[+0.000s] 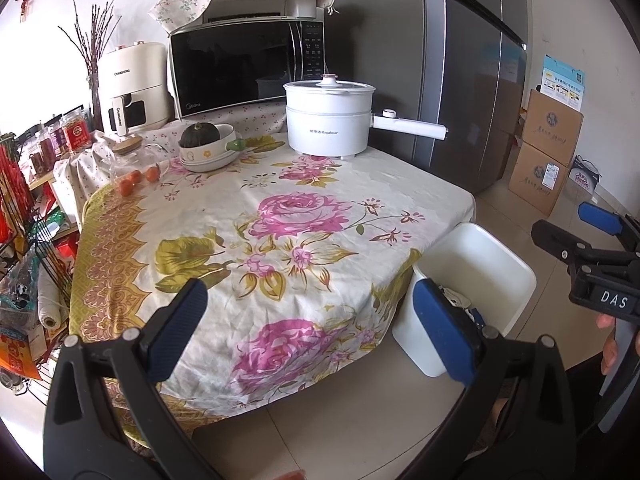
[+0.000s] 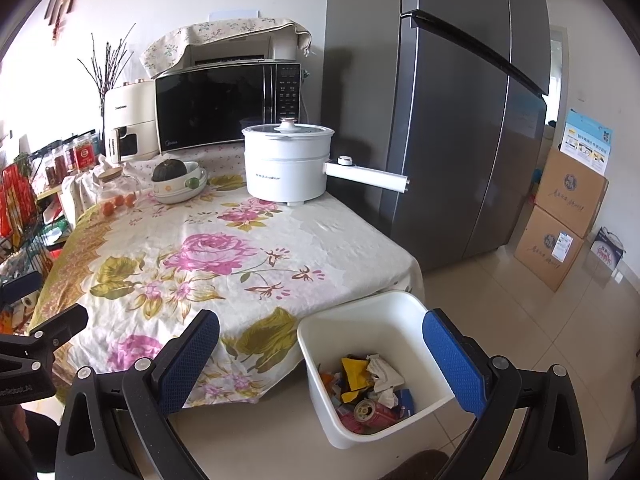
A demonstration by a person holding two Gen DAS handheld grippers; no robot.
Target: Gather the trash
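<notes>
A white plastic bin [image 2: 400, 312] stands on the floor at the table's near right corner. Inside lie crumpled paper, yellow and orange wrappers and a pink can [image 2: 368, 410]. In the left wrist view the same bin [image 1: 500, 272] shows little of its contents. My right gripper [image 2: 320, 360] hovers open above the bin's left rim, nothing between its blue pads. My left gripper [image 1: 308, 328] hangs open over the table's front edge, empty. The right gripper [image 1: 576, 236] also shows at the right edge of the left wrist view. No loose trash shows on the flowered tablecloth [image 2: 208, 256].
At the table's back stand a white electric pot [image 2: 288, 160] with a long handle, a bowl holding a dark squash [image 2: 176, 178], a glass jar and small oranges [image 2: 118, 202]. Behind are a microwave [image 2: 228, 104], an air fryer, a grey fridge [image 2: 452, 112]. Cardboard boxes [image 2: 560, 224] stand right; a cluttered rack left.
</notes>
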